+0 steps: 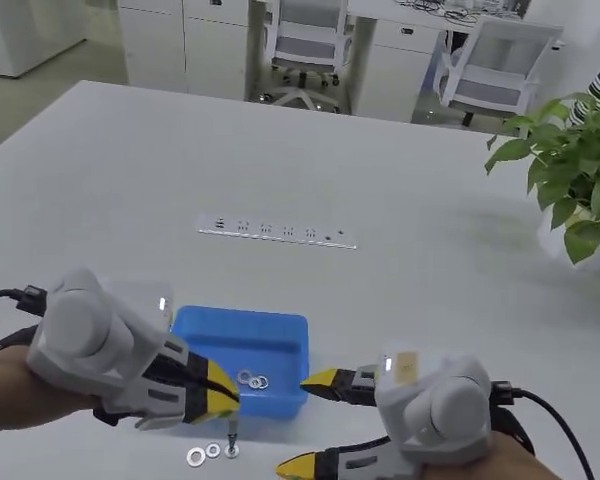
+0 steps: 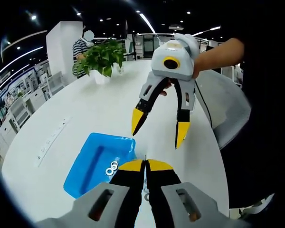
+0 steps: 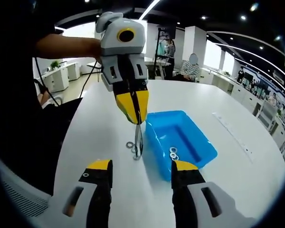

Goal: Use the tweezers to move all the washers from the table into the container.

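— Looking down from the head view, we find the left gripper (image 1: 218, 392) clenched on the tweezers (image 1: 232, 430), its yellow jaw tips pressed together around them.

— Where do the tweezers point?

— Toward six o'clock from those jaw tips, straight down at the bench (image 1: 280, 150). Their tip meets the row of loose washers (image 1: 213, 451) at its three o'clock end. Whether it actually pinches that last washer, we cannot tell.

— How many do we count on the bench?

— Three, lying flat in a short row just beside the front wall of the blue container (image 1: 242, 338), at about seven o'clock from its middle.

— And inside the container?

— A small cluster of stowed washers (image 1: 252, 380), touching one another, close to the front wall at roughly six o'clock on the blue floor. In the left gripper view we see them at ten o'clock from the closed jaws.

— What about the other side?

— The right gripper (image 1: 303, 423) is released, its jaws spread wide and grasping nothing. It sits at about four o'clock from the container, one jaw tip just beside the front right corner. In the right gripper view the tweezers hang at twelve o'clock between the spread jaws, with the container at one o'clock.
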The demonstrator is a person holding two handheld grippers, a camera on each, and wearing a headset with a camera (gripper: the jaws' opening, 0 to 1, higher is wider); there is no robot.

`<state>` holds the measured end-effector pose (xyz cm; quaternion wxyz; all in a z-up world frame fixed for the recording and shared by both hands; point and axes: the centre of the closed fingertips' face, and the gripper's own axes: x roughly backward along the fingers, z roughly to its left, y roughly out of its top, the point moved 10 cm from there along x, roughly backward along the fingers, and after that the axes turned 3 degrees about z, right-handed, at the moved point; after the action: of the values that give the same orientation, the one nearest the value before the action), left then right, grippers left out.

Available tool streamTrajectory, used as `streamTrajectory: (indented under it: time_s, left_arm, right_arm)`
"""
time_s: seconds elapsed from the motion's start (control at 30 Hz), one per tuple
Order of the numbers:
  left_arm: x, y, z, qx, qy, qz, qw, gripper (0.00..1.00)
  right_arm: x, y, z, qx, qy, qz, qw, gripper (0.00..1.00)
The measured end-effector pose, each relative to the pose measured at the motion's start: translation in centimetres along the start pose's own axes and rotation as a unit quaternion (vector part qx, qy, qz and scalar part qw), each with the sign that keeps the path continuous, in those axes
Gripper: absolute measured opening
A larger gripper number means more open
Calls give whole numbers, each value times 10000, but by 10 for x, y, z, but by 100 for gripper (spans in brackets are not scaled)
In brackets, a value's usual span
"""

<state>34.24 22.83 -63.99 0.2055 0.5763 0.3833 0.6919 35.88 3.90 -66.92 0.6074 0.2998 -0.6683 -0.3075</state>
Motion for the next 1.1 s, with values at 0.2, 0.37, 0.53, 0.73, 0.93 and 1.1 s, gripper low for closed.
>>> streamTrajectory:
  time_s: [0.2, 0.37, 0.53, 0.73, 0.93, 1.1]
  left_arm:
    - [-1, 2, 1, -63, -95, 33, 9999, 5]
    - [-2, 3, 1, -123, -162, 46, 9998, 5]
    - [-2, 4, 2, -180, -221, 80, 9996, 5]
    - [-2, 5, 2, -230, -295, 112, 9992, 5]
    - [-2, 6, 2, -273, -363, 100, 9989, 5]
    - [-1, 5, 4, -277, -393, 97, 9988, 5]
  right_arm:
    - [-8, 2, -2, 117, 191, 45, 9997, 45]
    - [-15, 3, -4, 278, 330, 119, 9990, 40]
    - [-23, 6, -6, 439, 422, 173, 9980, 37]
    - [-34, 9, -8, 645, 549, 236, 9961, 32]
    - [-43, 12, -9, 770, 641, 264, 9946, 29]
    - [-49, 13, -9, 833, 702, 301, 9936, 26]
